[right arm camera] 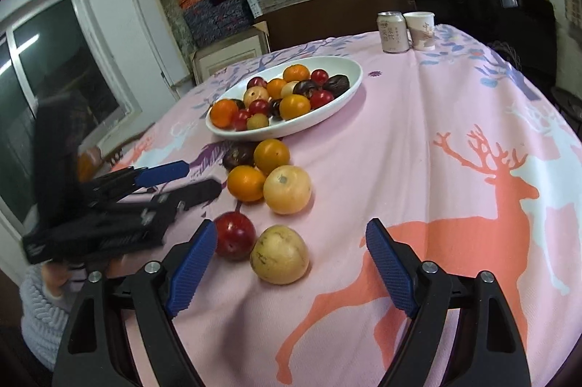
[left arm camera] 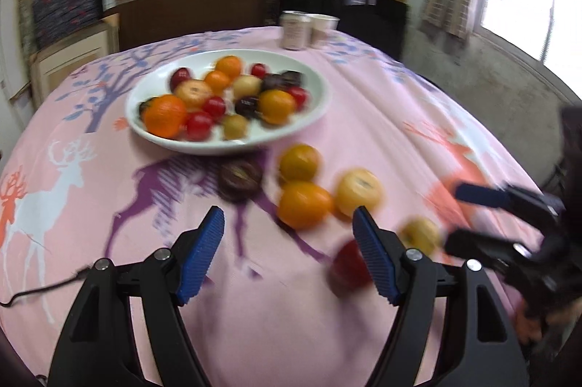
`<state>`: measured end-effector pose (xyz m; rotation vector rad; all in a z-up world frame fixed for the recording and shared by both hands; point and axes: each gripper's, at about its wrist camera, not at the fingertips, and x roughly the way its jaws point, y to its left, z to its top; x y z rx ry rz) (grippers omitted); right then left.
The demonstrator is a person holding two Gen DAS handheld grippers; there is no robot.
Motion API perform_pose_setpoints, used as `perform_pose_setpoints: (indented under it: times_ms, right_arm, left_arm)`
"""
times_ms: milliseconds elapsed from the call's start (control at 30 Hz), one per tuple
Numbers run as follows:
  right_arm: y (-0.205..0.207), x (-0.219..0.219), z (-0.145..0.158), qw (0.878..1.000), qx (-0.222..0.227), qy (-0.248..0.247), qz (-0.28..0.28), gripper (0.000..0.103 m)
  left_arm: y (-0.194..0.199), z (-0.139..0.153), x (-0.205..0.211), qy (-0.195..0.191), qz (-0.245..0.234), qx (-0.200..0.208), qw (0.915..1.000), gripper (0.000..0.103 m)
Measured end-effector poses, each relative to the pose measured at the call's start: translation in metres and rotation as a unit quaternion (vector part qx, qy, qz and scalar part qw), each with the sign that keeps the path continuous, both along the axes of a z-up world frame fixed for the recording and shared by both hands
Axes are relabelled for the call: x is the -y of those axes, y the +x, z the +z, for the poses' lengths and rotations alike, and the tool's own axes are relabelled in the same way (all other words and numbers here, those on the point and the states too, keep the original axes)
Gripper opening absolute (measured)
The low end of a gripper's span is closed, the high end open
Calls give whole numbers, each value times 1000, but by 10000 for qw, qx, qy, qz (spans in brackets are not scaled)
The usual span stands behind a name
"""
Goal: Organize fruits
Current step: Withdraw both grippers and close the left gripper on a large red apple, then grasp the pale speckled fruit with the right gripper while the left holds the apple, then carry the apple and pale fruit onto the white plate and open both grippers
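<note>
A white oval bowl (right arm camera: 338,110) holds several oranges, red and dark fruits; it also shows in the left wrist view (left arm camera: 320,103). Loose on the pink cloth lie two oranges (right arm camera: 246,183), a dark fruit (right arm camera: 238,157), a pale yellow fruit (right arm camera: 287,189), a red fruit (right arm camera: 234,233) and a yellow fruit (right arm camera: 279,254). My right gripper (right arm camera: 291,263) is open, its fingers on either side of the yellow fruit, not touching. My left gripper (left arm camera: 289,250) is open and empty above the cloth, just short of the oranges (left arm camera: 305,204). It appears at the left in the right wrist view (right arm camera: 196,179).
A drink can (right arm camera: 392,31) and a paper cup (right arm camera: 421,30) stand at the table's far edge. Shelves stacked with boards fill the back wall. A window is at the left of the right wrist view. The left wrist view is motion-blurred.
</note>
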<state>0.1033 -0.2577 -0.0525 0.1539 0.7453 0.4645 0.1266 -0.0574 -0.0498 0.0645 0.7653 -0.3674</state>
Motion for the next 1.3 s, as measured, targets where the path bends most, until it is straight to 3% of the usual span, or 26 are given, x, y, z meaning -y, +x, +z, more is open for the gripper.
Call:
perform_pose_setpoints:
  times_ms: [133,233,367,500,700,867,933,1133,1300]
  right_arm:
    - [-7,7,3,9999,116,37,-88,80]
    - [-3,14,0,9997,-33,209,-140,80]
    - [-5,8,1,10000,22,63,-65,80]
    - [-4,10,1,9999,-13,103,-94,80]
    - [1,-6,-2,9995,-139,-257,93,77]
    - [7,-28,-12,9956,-366,-786,349,55]
    - [9,-34,-16,9936,-484,-943,389,41]
    - [8,-29,-14,9951,-480,-780,379,41]
    - [25,-23,12,9981,-265,-486,270,41]
  left_arm:
    - [-11,-2,17,103,-462,73,9989,71]
    - [-4,-8,21,71,-620,-186,9979,71]
    - [9,-22,20,-272,-892,-802,9924,44]
    - [5,-24,25,-248,-1071,-843,9904,40]
    - [-8,-18,-1,-245,-650,-701,9951,39]
    - [-17,-15,-24,-94,-319,-574,9978,39]
    - [-15,-14,-28,-128,-250,-602,9978,39]
    - [-8,-5,-32,-123,-141,-477,9987,39]
    - [22,19,-35,-145,17,-255,9996,39]
